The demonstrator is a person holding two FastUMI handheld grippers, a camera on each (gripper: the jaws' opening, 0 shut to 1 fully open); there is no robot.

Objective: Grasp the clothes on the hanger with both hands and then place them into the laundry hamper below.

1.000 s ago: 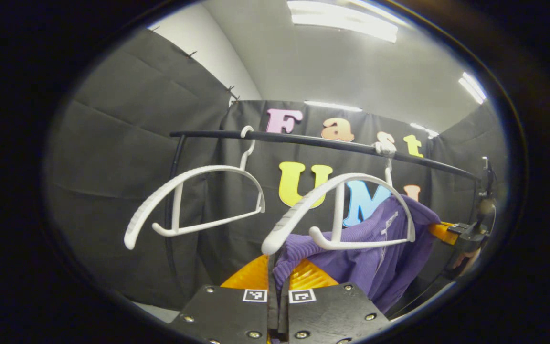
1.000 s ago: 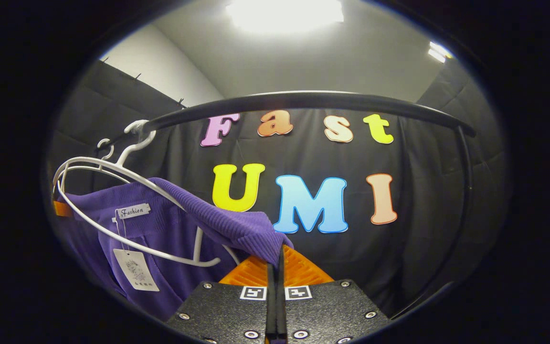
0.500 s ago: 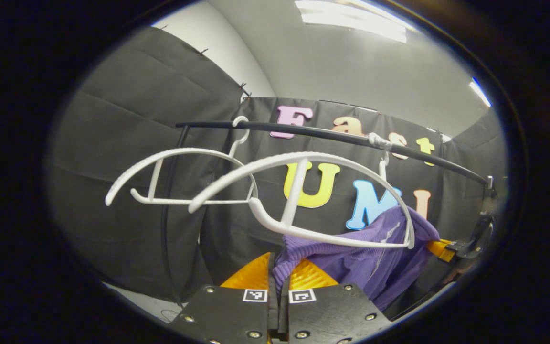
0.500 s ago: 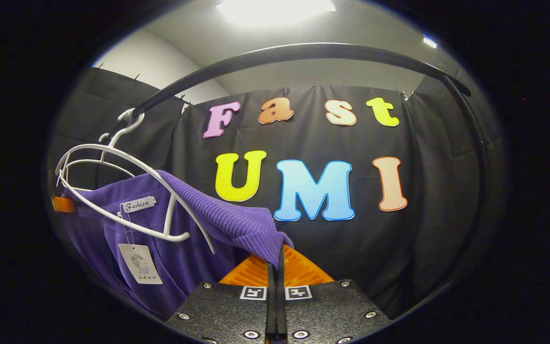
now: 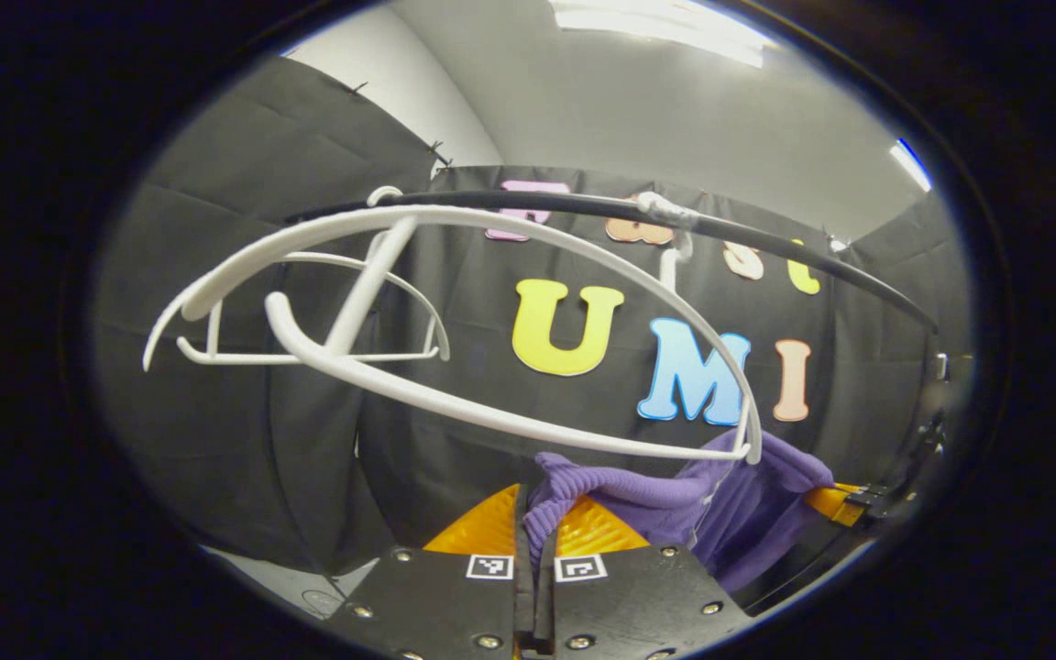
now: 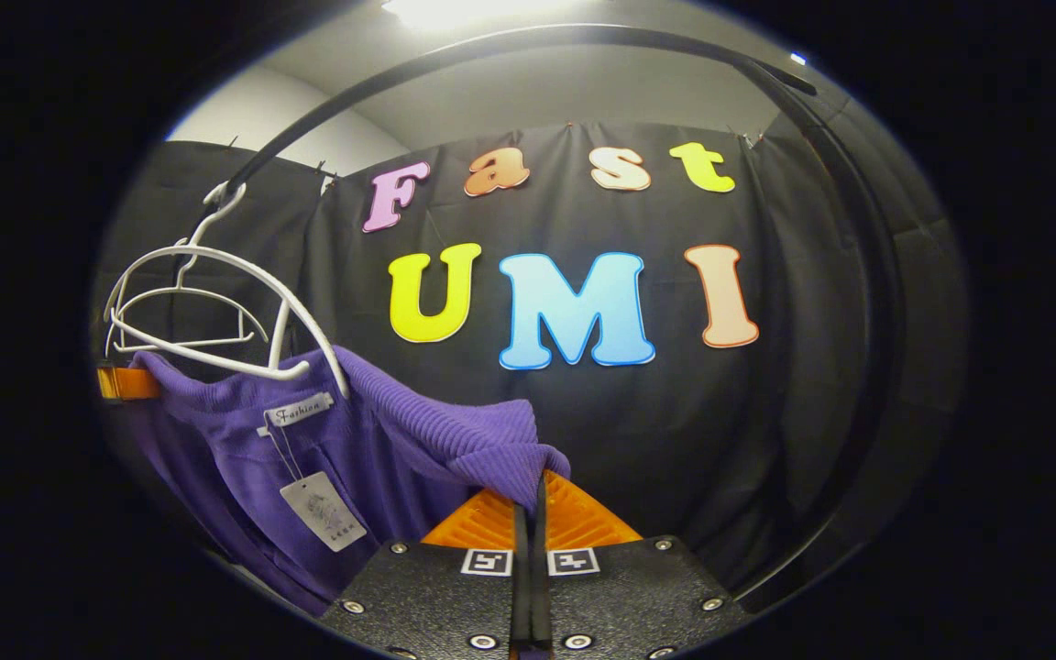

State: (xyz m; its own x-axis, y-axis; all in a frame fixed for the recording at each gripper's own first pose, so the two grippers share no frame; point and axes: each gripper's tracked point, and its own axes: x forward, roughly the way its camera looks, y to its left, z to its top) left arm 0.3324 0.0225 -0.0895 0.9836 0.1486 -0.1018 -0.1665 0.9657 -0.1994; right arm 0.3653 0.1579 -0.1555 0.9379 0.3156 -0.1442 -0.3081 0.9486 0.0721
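Stretching sideways (between jaws): purple garment (image 6: 354, 440)

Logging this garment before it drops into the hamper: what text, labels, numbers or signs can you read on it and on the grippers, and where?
Neck label inside the purple garment: one short script word, too small to quote reliably.
Hang tag on its string: small print, unreadable.
Square code markers on the right gripper and on the left gripper: patterns, no words or numbers.
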